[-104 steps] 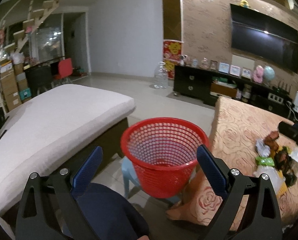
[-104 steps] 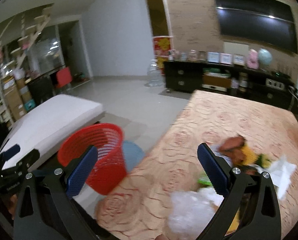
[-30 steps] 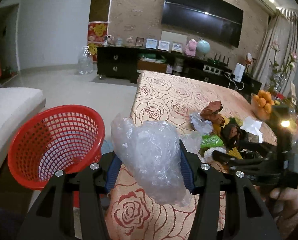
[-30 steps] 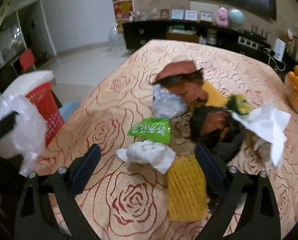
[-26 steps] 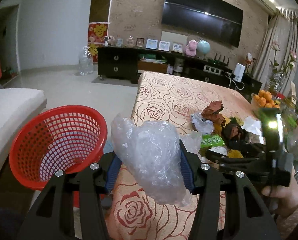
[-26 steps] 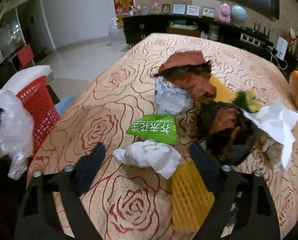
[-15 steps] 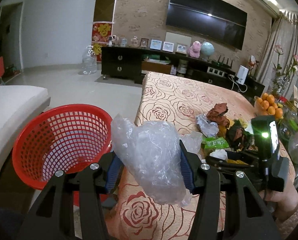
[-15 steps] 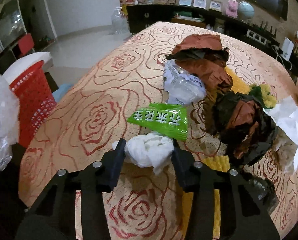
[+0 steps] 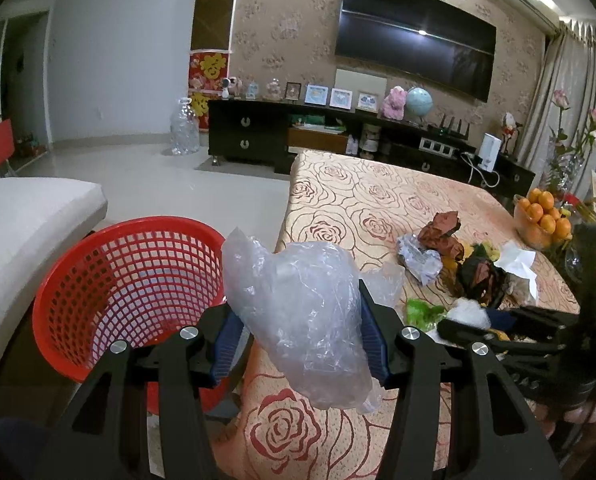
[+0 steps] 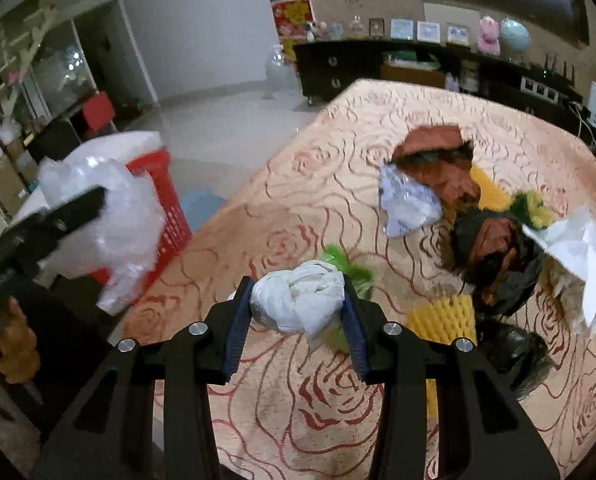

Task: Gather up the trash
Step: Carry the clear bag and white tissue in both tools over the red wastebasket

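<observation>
My left gripper [image 9: 295,320] is shut on a crumpled clear plastic bag [image 9: 298,276], held just right of the red mesh basket [image 9: 129,264] that stands on the floor by the table edge. My right gripper [image 10: 298,300] is shut on a white crumpled paper wad [image 10: 298,294], lifted a little above the rose-patterned tablecloth [image 10: 298,400]. Beneath and behind the wad lie a green wrapper [image 10: 358,274] and a yellow foam net [image 10: 442,316]. Further right is a pile: a black and brown bag [image 10: 494,256], a white tissue [image 10: 574,248], a clear wrapper [image 10: 406,204] and brown paper [image 10: 434,144].
A bowl of oranges [image 9: 538,220] stands at the table's far right. A white cushioned bench [image 9: 25,220] lies left of the basket, and a blue stool [image 10: 201,204] sits by it. A dark cabinet [image 9: 257,136] lines the back wall.
My right gripper came down over the white wad, shut on it and lifted it off the cloth. The left gripper kept still with the plastic bag.
</observation>
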The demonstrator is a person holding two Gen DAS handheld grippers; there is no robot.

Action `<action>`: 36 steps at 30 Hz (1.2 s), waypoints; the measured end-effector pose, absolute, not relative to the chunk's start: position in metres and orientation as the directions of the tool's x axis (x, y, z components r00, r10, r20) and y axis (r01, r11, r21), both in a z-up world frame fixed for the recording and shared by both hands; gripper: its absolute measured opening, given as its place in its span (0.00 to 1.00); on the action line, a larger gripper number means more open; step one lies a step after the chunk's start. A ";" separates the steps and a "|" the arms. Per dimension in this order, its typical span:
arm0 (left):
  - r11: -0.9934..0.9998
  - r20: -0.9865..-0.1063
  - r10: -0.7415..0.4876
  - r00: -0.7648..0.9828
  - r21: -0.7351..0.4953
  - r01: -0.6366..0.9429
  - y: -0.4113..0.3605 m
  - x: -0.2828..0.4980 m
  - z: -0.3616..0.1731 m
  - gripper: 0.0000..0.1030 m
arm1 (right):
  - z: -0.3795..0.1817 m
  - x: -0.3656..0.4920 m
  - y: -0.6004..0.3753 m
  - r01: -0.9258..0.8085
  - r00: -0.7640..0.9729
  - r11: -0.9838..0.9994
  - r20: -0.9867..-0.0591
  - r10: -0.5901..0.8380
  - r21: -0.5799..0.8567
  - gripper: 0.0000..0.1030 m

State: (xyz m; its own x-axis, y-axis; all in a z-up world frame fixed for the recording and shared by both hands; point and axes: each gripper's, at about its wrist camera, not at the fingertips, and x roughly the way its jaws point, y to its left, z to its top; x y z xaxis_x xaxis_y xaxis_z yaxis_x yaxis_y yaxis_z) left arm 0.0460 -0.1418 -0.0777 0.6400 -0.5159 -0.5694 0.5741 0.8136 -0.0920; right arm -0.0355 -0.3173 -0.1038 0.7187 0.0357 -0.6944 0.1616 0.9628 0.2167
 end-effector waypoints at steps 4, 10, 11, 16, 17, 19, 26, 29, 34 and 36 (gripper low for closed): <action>0.817 -0.559 -0.513 0.651 -0.087 0.570 -0.141 0.045 -0.075 0.49 | -0.090 -0.039 -0.318 0.162 0.747 0.966 -0.664 0.013 0.202 0.40; 0.836 -0.539 -0.490 0.685 -0.067 0.545 -0.130 0.044 -0.068 0.49 | -0.080 -0.036 -0.309 0.153 0.766 0.970 -0.642 0.004 0.189 0.40; 0.840 -0.537 -0.486 0.690 -0.070 0.538 -0.126 0.045 -0.067 0.49 | -0.078 -0.035 -0.308 0.150 0.768 0.970 -0.640 0.006 0.190 0.40; 0.868 -0.523 -0.453 0.722 -0.074 0.491 -0.105 0.048 -0.058 0.49 | -0.069 -0.030 -0.301 0.131 0.785 0.973 -0.619 0.016 0.191 0.40; 0.873 -0.521 -0.447 0.727 -0.075 0.483 -0.102 0.049 -0.056 0.49 | -0.067 -0.029 -0.299 0.127 0.788 0.973 -0.615 0.018 0.191 0.40; 0.886 -0.517 -0.426 0.743 -0.072 0.458 -0.092 0.050 -0.052 0.49 | -0.062 -0.025 -0.294 0.116 0.794 0.975 -0.607 0.023 0.189 0.40; 0.937 -0.504 -0.324 0.800 -0.052 0.346 -0.059 0.057 -0.039 0.49 | -0.048 -0.009 -0.274 0.075 0.813 0.982 -0.581 0.041 0.176 0.40; 0.951 -0.500 -0.288 0.817 -0.051 0.304 -0.047 0.061 -0.033 0.49 | -0.039 0.001 -0.264 0.047 0.822 0.983 -0.567 0.062 0.177 0.40; 0.970 -0.490 -0.229 0.841 -0.042 0.239 -0.030 0.067 -0.025 0.49 | -0.019 0.024 -0.247 -0.009 0.831 0.980 -0.544 0.117 0.196 0.40; 0.975 -0.488 -0.211 0.847 -0.042 0.218 -0.025 0.070 -0.023 0.49 | -0.011 0.036 -0.240 -0.036 0.832 0.979 -0.536 0.142 0.203 0.40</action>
